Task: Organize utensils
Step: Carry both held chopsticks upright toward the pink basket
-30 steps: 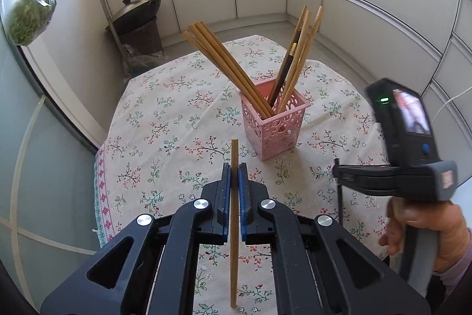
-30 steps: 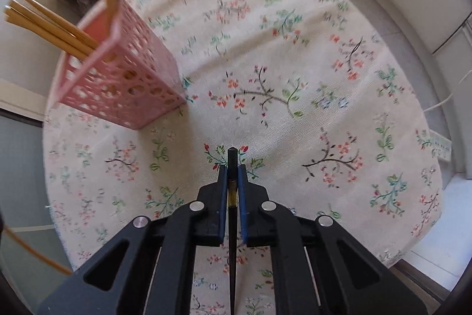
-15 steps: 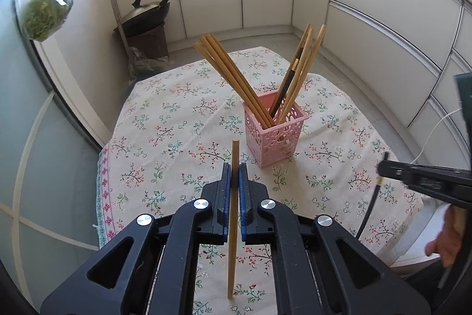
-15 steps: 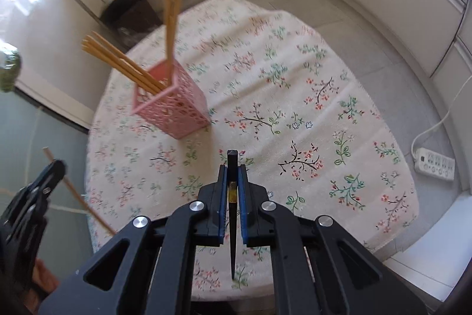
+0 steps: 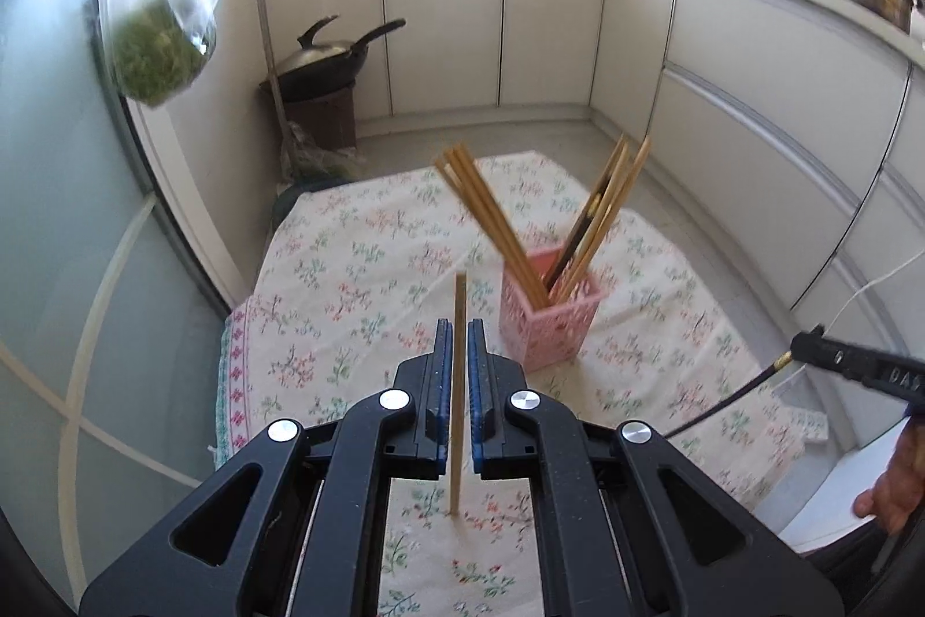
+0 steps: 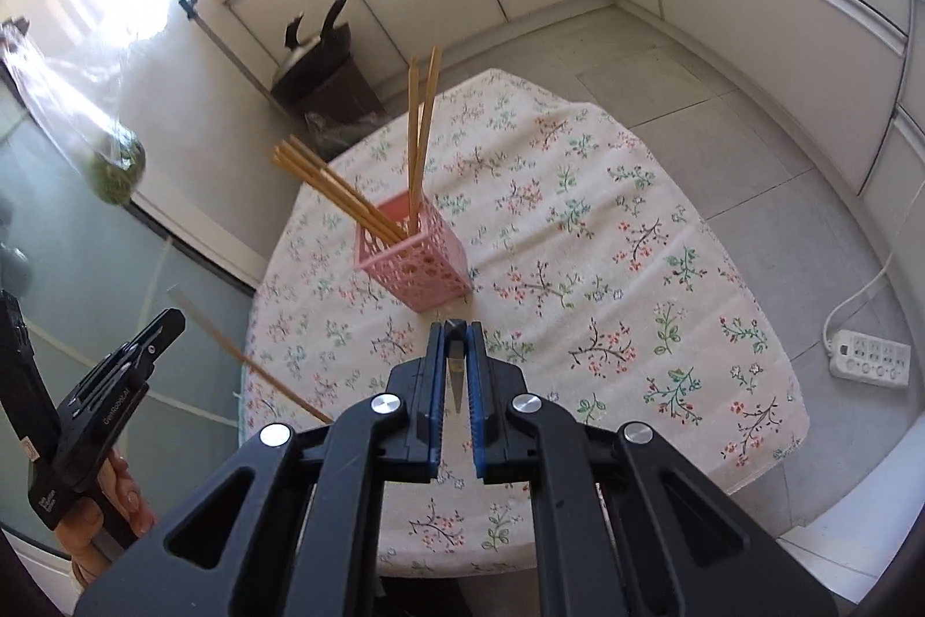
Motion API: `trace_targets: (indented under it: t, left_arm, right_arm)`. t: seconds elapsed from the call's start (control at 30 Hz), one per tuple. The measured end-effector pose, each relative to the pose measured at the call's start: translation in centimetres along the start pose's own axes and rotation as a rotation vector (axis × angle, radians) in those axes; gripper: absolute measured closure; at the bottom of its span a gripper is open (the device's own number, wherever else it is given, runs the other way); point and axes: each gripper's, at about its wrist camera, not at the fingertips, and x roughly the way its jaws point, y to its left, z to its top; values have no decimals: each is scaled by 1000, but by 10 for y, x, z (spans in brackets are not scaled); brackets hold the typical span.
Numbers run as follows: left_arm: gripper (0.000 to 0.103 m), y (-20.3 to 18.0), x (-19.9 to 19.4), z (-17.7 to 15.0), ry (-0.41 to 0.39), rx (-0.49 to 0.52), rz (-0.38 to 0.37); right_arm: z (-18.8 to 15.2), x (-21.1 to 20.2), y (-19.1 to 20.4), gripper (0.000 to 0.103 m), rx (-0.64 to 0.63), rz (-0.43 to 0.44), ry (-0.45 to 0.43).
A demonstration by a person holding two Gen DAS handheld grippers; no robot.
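1. I see a floral tablecloth (image 6: 578,235) on the table, white cabinets (image 5: 445,33) behind it, and a wok (image 5: 324,62) in the corner.
2. My left gripper (image 5: 458,345) pinches a wooden chopstick (image 5: 458,385); my right gripper (image 6: 457,345) pinches a dark chopstick (image 6: 456,374). Both are held above the table.
3. The pink basket (image 6: 416,264) stands mid-table with a bundle of chopsticks (image 6: 341,195) leaning inside.
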Motion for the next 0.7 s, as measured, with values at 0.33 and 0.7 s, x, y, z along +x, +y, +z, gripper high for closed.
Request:
trace_targets:
  t: [0.33, 0.7]
  left_arm:
    - [97, 2, 11, 54, 37, -47, -25]
    - [83, 10, 202, -74, 778, -125, -50]
  right_arm:
    - [11, -10, -16, 96, 53, 59, -23]
    - [16, 0, -38, 96, 106, 54, 22]
